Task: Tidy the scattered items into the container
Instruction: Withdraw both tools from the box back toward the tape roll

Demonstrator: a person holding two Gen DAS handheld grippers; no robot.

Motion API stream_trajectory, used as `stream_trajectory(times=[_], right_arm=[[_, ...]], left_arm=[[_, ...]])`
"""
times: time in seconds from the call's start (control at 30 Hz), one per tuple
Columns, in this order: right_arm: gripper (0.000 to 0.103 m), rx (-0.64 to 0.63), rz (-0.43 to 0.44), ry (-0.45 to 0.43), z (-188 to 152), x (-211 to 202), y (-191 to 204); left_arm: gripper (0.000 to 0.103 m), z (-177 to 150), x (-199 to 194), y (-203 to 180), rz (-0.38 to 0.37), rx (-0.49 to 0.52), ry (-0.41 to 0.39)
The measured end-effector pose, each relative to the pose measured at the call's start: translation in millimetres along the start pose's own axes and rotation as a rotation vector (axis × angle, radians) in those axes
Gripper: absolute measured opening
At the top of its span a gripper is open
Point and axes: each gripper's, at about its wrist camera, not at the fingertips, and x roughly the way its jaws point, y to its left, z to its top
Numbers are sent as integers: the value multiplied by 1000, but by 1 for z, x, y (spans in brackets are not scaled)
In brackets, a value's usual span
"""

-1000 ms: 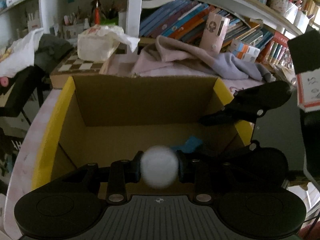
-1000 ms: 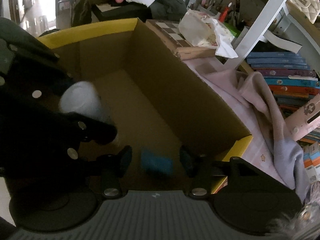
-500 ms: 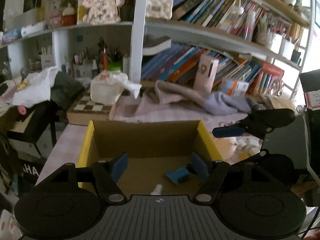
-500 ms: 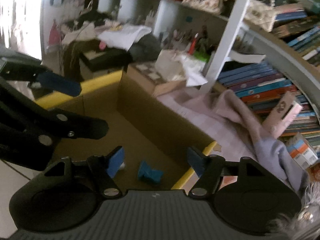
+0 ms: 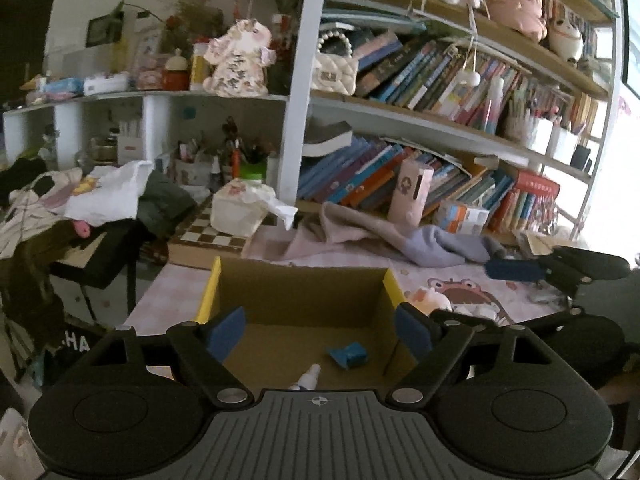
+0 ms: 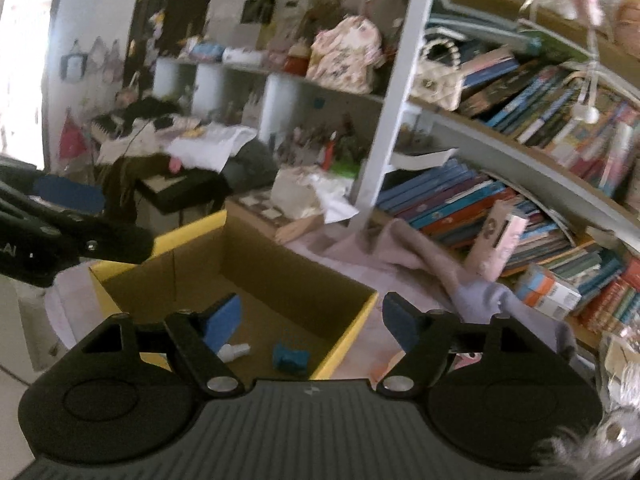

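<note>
A cardboard box (image 5: 300,292) with yellow-edged flaps stands open on the table. On its floor lie a crumpled blue packet (image 5: 347,354) and a small white bottle (image 5: 310,376); the right wrist view also shows the blue packet (image 6: 290,356) and the white bottle (image 6: 234,350). My left gripper (image 5: 320,332) hovers above the box's near side, jaws opening, nothing between them. My right gripper (image 6: 312,320) hangs over the box's right corner, jaws also opening and empty. Each gripper shows in the other's view: the right gripper (image 5: 472,292), the left gripper (image 6: 100,216).
A pink and grey cloth (image 5: 380,236) lies behind the box, next to a chessboard (image 5: 208,236) with a white bag (image 5: 240,212) on it. Packed bookshelves (image 5: 440,92) rise behind. Small plush items (image 5: 432,300) sit right of the box. A cluttered chair (image 5: 100,240) stands left.
The left gripper let go of the white bottle and the blue packet left the right gripper; both now lie in the box. Both grippers rose, drew back and spread their jaws.
</note>
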Motion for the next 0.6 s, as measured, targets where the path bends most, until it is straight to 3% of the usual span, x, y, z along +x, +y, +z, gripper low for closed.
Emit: stream_trajectory(times=[0.4,0.6], right_arm=[[83,102,-84,-49,-28,-55,5],[83,126,-92,-11,-50,-71,9]], left_arm=[[86,-24,-45,0,44,-56,-24],[87,-42,-56,-4,74,-55,-5]])
